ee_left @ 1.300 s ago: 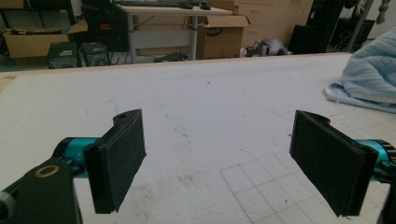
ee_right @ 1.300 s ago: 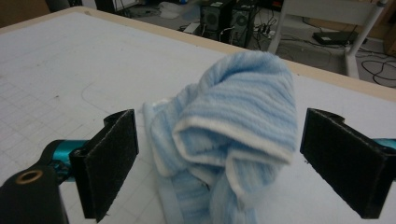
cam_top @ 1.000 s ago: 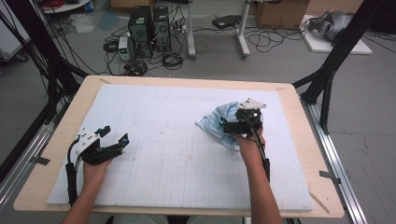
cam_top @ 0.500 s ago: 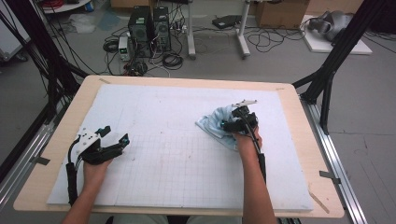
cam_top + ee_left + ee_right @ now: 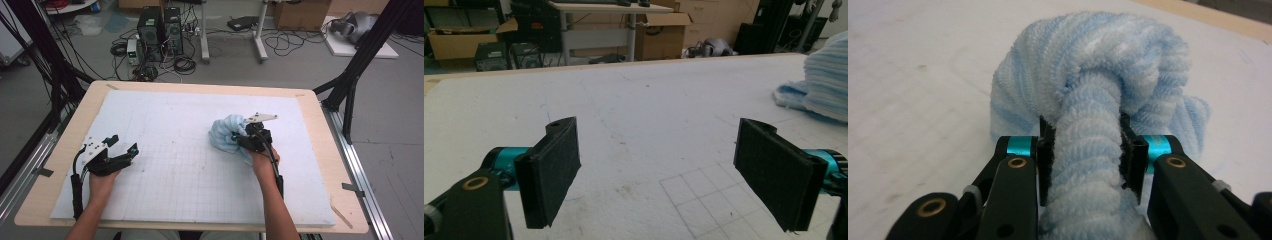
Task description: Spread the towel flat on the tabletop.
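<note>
A light blue, fluffy striped towel (image 5: 226, 134) lies bunched on the white gridded mat (image 5: 180, 170), right of centre. My right gripper (image 5: 241, 137) is shut on a thick fold of that towel (image 5: 1088, 150), which fills the gap between its two black jaws. Part of the towel (image 5: 829, 80) shows at the right edge of the left gripper view. My left gripper (image 5: 124, 144) rests low over the mat near the left side, jaws wide apart with nothing between its pads (image 5: 549, 175).
The mat covers a wooden table (image 5: 320, 120) with a bare rim around it. Black frame posts (image 5: 350, 85) stand at the table's corners. Computer towers (image 5: 157, 25), cables and cardboard boxes sit on the floor beyond the far edge.
My right gripper has dragged the towel leftward and bunched it tighter. The left gripper has stayed where it was.
</note>
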